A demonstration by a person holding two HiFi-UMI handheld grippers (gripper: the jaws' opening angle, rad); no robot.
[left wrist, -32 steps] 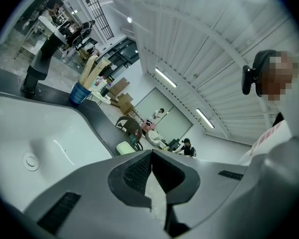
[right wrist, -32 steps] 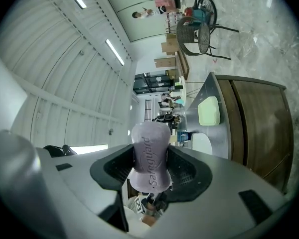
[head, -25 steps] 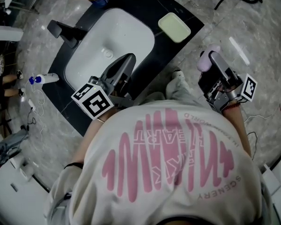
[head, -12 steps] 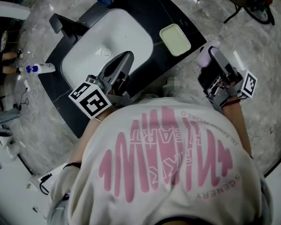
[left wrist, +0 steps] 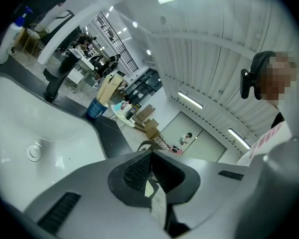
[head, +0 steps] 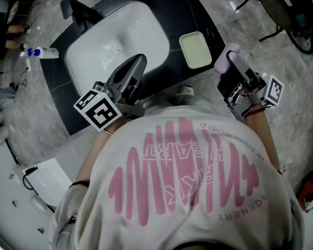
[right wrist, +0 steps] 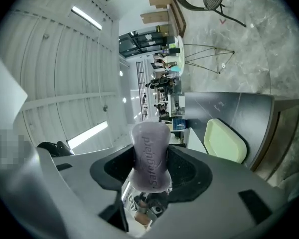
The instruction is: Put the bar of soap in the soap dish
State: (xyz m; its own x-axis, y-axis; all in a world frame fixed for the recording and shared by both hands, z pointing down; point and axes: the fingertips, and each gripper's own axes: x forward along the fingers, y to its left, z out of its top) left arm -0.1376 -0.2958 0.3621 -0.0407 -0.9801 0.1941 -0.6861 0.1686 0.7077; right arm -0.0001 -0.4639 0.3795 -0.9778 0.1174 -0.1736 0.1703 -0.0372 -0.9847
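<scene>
My right gripper (head: 227,56) is shut on a pale purple bar of soap (head: 223,59), held off the counter's right end; in the right gripper view the soap (right wrist: 150,156) stands upright between the pads. The pale green soap dish (head: 195,49) lies empty on the dark counter, just left of the soap, and shows as a dish (right wrist: 225,141) right of the jaws in the right gripper view. My left gripper (head: 137,64) hangs over the white sink's front edge, its jaws together with nothing between them (left wrist: 150,172).
The white basin (head: 115,40) sits in a dark counter (head: 190,14) with a black tap (head: 78,12) at its far left. A white bottle with a blue cap (head: 40,51) lies beside the counter. A dark chair (head: 281,9) stands at the top right.
The right gripper with the soap has drifted left, closer to the soap dish. The whole view has swung, so the sink and dish sit higher and more to the left. The left gripper barely moved.
</scene>
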